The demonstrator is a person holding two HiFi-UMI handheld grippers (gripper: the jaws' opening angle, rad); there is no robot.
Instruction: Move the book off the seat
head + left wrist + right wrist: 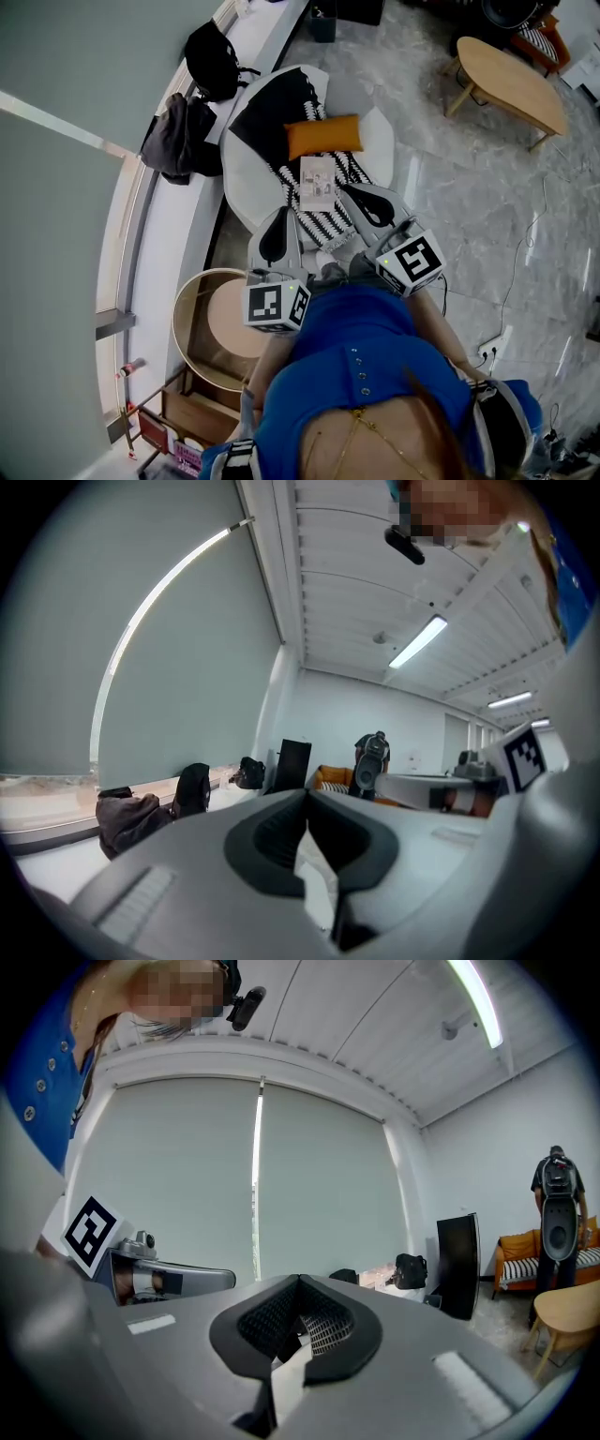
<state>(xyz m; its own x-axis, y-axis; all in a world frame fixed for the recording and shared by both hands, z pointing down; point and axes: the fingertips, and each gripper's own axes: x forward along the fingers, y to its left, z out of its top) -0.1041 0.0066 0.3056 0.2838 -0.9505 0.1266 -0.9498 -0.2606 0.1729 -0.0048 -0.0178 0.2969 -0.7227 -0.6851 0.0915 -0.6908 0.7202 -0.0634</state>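
Note:
A pale book (317,182) lies flat on the black-and-white striped blanket of a white round chair (246,178), just in front of an orange cushion (323,136). My left gripper (278,219) hovers at the chair's near edge, left of and short of the book, jaws shut and empty. My right gripper (354,192) reaches beside the book's right edge, also shut with nothing in it. The left gripper view shows the closed jaws (305,803) pointing level across the room, with the right gripper (469,789) alongside. In the right gripper view the jaws (298,1290) meet too.
A round wooden side table (230,323) stands beside my left gripper. Black bags (211,61) and dark clothing (178,141) lie on the window ledge. A wooden coffee table (511,80) stands at the far right. A person (557,1194) stands far off.

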